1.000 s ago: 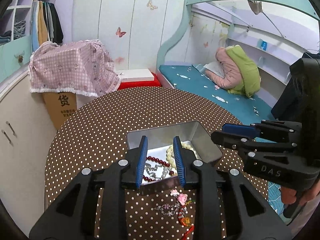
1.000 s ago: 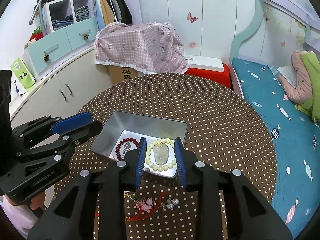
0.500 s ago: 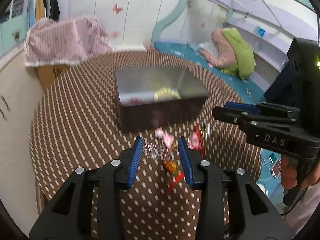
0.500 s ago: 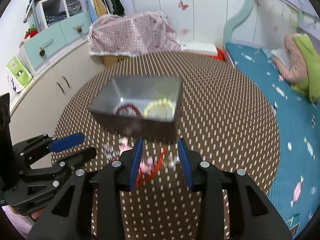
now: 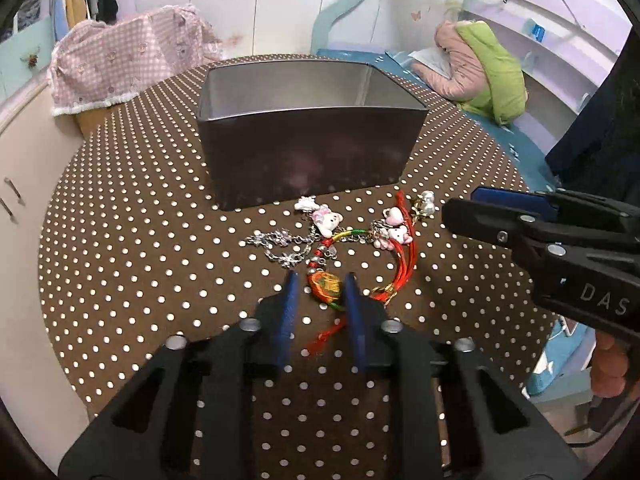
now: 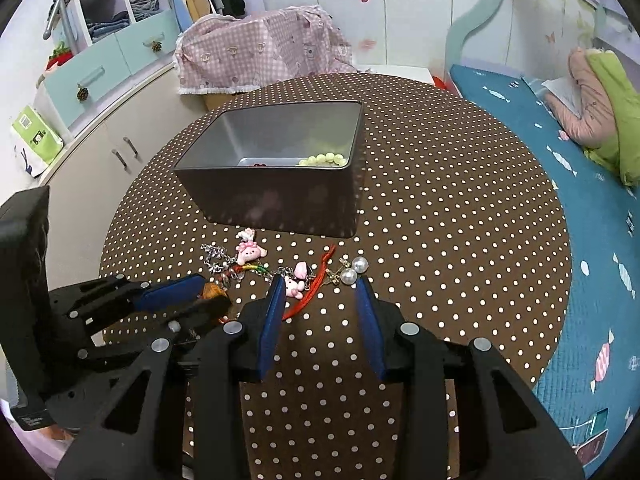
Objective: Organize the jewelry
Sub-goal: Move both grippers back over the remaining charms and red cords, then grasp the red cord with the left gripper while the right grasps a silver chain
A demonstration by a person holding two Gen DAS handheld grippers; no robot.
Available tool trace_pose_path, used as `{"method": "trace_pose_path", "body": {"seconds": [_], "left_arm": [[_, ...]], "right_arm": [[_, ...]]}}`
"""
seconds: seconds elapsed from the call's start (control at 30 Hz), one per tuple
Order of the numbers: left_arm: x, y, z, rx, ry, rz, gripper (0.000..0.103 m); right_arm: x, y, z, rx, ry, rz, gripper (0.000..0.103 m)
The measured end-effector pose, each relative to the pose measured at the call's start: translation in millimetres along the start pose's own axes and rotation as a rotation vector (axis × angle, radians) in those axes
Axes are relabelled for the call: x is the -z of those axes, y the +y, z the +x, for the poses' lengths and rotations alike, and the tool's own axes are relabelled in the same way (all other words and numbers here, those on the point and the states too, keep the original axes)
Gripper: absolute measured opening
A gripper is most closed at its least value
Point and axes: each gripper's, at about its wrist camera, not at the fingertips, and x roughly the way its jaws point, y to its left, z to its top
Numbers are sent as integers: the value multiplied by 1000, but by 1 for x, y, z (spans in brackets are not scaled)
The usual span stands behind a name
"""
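Note:
A grey metal tin [image 5: 308, 152] stands on the polka-dot table [image 5: 132, 248]; in the right wrist view the tin [image 6: 280, 196] holds a pale green bead bracelet [image 6: 324, 159] and a dark red one. Loose jewelry lies before it: a silver chain [image 5: 276, 244], pink charms [image 5: 326, 220], a red cord [image 5: 404, 256], an orange pendant [image 5: 326, 286] and pearl earrings [image 6: 354, 271]. My left gripper [image 5: 318, 284] is open, low over the table, its fingers either side of the orange pendant. My right gripper [image 6: 320, 286] is open just behind the pink charm [image 6: 294, 280] and pearls.
The round table's edge is close on the left and right. A cabinet [image 6: 112, 136] stands left, a pink-checked covered box [image 6: 264, 56] behind the table, and a blue bed [image 6: 560, 152] with a pink and green jacket to the right.
Both grippers have dropped from above the tin and come down close to the loose jewelry in front of it. The left fingers now straddle the orange pendant.

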Motion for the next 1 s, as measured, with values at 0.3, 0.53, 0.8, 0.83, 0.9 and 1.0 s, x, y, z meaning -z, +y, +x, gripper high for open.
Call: {"method": "trace_pose_path", "body": {"seconds": [0.3,0.53,0.8,0.83,0.9,1.0], "left_arm": [[-5,13,-24,66,-60,-58,15],[-17,29,-67,123,-172,-121,9],[-22,40,-92,132,-221,-96,11],[-20,36,-84,136,-186,-84,14],[-15,31,-67,119,-128,-75,29],[-10,27,-45,94,-72,-69,38]], "right_arm": [[5,-11,3,-5,8,16,34],[3,-18,8,-13,17,22,34],[-1,-13,12,-43,21,7,34],[-1,-12,12,-42,22,6,34],[-1,-12,14,-42,25,8,34],[-1,-14,16,-40,33,15,34]]}}
